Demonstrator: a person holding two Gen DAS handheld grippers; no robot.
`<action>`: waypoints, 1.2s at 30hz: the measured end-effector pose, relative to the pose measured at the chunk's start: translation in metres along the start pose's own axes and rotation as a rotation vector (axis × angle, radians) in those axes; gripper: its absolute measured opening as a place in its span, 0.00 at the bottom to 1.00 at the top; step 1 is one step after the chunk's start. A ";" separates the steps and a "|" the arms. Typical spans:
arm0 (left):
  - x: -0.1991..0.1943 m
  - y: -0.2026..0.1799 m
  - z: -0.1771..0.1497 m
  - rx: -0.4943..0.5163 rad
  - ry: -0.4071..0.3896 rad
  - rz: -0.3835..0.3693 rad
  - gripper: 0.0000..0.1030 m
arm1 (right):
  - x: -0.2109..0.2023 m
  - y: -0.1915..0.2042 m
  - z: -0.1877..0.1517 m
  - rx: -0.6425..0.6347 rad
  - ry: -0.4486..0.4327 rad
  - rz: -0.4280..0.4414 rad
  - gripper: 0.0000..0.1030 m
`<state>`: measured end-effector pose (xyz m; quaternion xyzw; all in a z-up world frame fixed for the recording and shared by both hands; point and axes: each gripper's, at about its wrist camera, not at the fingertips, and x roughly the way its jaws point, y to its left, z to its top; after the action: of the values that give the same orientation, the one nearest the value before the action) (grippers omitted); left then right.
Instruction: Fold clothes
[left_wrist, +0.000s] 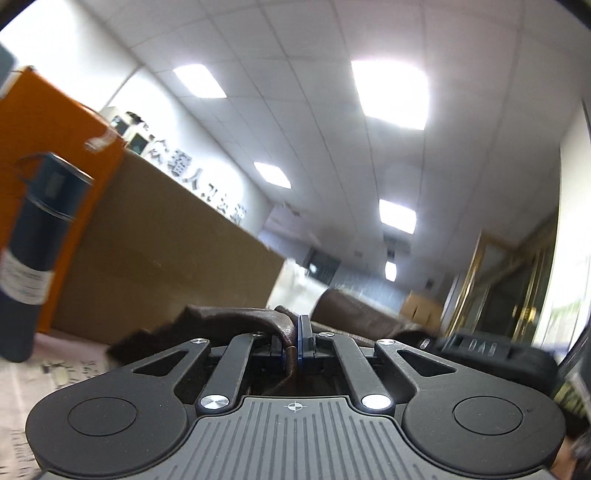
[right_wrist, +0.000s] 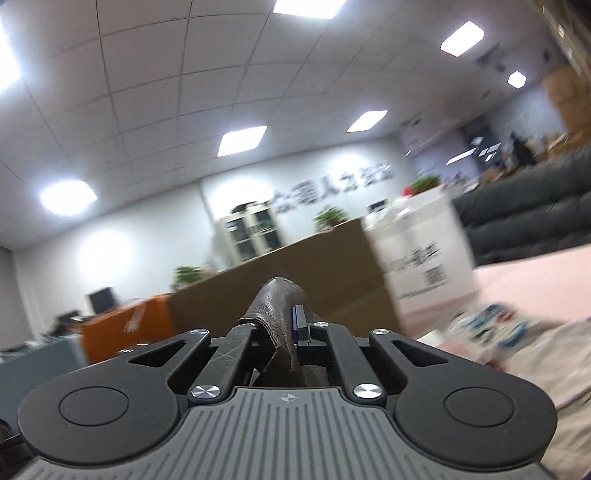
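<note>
- Brown garment (left_wrist: 354, 310): leather-look, stitched hem. Both claws hold it, raised off the desk; only the pinched edges and one rolled hump beyond the left claw show. Full shape and kind of garment cannot be told.
- Left claw (left_wrist: 293, 341): closed on a thick seamed fold of the garment, blue pads pressed against it. Fabric runs down behind the fingers and out of sight.
- Right claw (right_wrist: 291, 328): clamped on a folded corner of the same brown material, which sticks up past the tips in a blunt point. Hem stitching is plain to see; the rest is hidden under the claw body.
- Desk (right_wrist: 524, 280): pale pink top, seen in the right wrist view at the right edge; much blurred. Printed paper or cloth (right_wrist: 524, 354) lies on it near the lower right, its pattern unreadable.
- Dark blue flask (left_wrist: 33, 236): cylindrical, white label, loop handle, upright at the left edge of the left wrist view, partly cut off.
- Orange box (left_wrist: 48, 122) behind the flask, a brown cardboard panel (left_wrist: 166, 251) beside it, blocking the room beyond.
- White carton (right_wrist: 417, 251): printed marks smeared by blur.
- Wall lettering (right_wrist: 332, 186): not legible.
</note>
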<state>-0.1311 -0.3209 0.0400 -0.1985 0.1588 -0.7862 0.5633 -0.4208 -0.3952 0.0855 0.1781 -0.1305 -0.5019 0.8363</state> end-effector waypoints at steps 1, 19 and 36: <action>-0.013 0.004 0.008 0.003 -0.021 0.014 0.03 | -0.001 0.008 -0.001 0.029 0.010 0.047 0.03; -0.251 0.023 0.057 0.283 0.006 0.334 0.03 | -0.006 0.056 -0.084 0.221 0.310 0.261 0.03; -0.297 0.026 -0.005 0.409 0.558 0.229 0.14 | -0.019 -0.034 -0.099 -0.008 0.498 -0.057 0.63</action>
<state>-0.0267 -0.0477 -0.0164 0.1595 0.1673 -0.7574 0.6106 -0.4174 -0.3766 -0.0190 0.2968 0.0867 -0.4664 0.8288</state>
